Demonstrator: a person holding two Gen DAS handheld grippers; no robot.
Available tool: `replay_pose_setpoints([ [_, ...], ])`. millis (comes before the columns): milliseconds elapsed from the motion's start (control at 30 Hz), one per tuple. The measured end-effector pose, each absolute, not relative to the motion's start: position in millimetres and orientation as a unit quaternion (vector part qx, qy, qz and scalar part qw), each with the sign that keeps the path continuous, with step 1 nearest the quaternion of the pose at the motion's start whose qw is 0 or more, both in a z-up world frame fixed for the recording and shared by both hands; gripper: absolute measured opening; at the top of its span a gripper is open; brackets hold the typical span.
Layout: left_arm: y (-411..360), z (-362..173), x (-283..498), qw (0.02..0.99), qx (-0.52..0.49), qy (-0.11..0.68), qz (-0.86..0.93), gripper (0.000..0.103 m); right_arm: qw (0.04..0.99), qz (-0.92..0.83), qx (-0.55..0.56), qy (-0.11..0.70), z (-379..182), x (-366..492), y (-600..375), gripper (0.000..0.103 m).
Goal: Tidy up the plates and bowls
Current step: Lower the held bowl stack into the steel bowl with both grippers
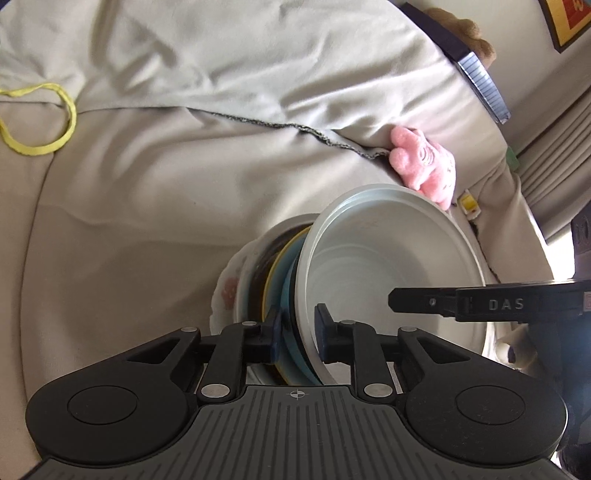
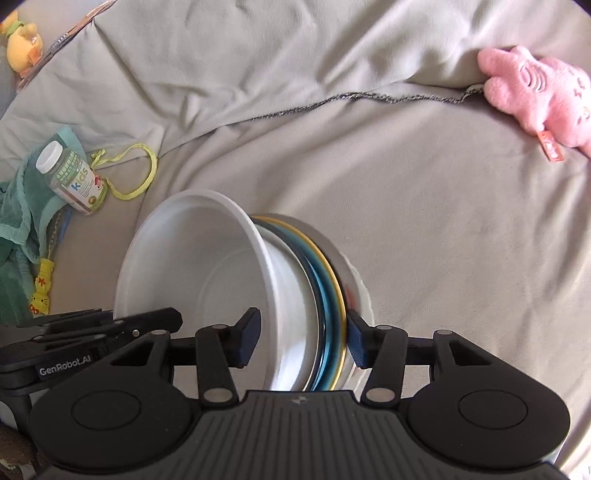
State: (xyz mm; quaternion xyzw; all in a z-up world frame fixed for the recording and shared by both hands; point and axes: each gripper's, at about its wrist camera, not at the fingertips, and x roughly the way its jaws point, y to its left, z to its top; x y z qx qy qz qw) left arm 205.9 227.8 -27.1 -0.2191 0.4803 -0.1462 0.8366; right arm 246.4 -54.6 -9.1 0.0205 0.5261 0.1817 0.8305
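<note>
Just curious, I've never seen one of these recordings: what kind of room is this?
Probably a bedroom or living room in a home: the dishes sit on rumpled grey bedding, with a pink plush toy and a kids' vitamin bottle lying around.

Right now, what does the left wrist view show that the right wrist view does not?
Only the left wrist view: a flowered plate behind the stack, a dark book edge, a framed picture corner.

Only the right wrist view: a vitamin bottle, a green cloth, a yellow plush.

Both: the stack, white bowl in front, gripped by the left gripper and right gripper, the pink plush, the yellow loop, the grey sheet.
</note>
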Motion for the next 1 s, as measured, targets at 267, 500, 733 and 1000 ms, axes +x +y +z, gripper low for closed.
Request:
replay_pose_setpoints([
  [267, 232, -17, 198, 0.85, -0.214, 0.461, -0.135, 0.021, 0.834, 0.172, 0.033, 0.523, -17, 243, -62, 0.047],
  [500, 247, 7, 184, 0.873, -0.229, 0.412, -0.122, 0.019, 0.841, 0.169, 0.025, 0.513, -14, 241, -59, 0.047],
  [733, 238, 10, 184, 0.896, -0.189, 0.39, -0.093, 0.023, 0.857, 0.136, 0.022, 0.497, -16, 244, -68, 0.048],
  [1000, 244, 13, 181, 0.888, -0.229, 0.379, -0.125, 0.021, 0.851, 0.123, 0.019, 0.511, -39, 238, -72, 0.055],
])
